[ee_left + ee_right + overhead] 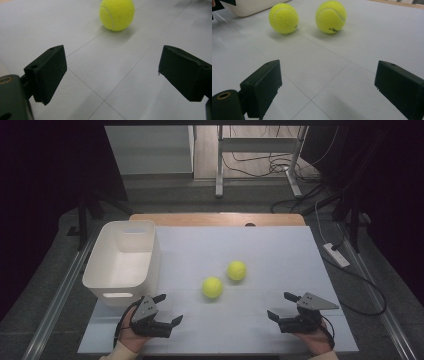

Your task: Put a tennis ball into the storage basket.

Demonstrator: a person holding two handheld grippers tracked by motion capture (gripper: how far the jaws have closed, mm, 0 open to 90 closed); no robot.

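High view first: I have the white table spread ahead of me, with a white bin standing on its far left part. Two tennis balls rest near the middle. The nearer ball lies ahead and to the right of my left gripper; the farther ball sits just beyond it to the right, close beside but apart from it.

My left gripper sits at the near left, just past the bin's near end, held in a hand that comes up from the bottom edge. Its jaws are spread wide with nothing between them, pointing right and slightly far, toward the nearer ball. In the left gripper view that ball lies well ahead, roughly on the line between the jaws.

My right gripper is at the near right, held by the other hand, jaws also released and empty, pointing left. In the right gripper view both balls lie well ahead, left of centre, the bin's wall behind them.
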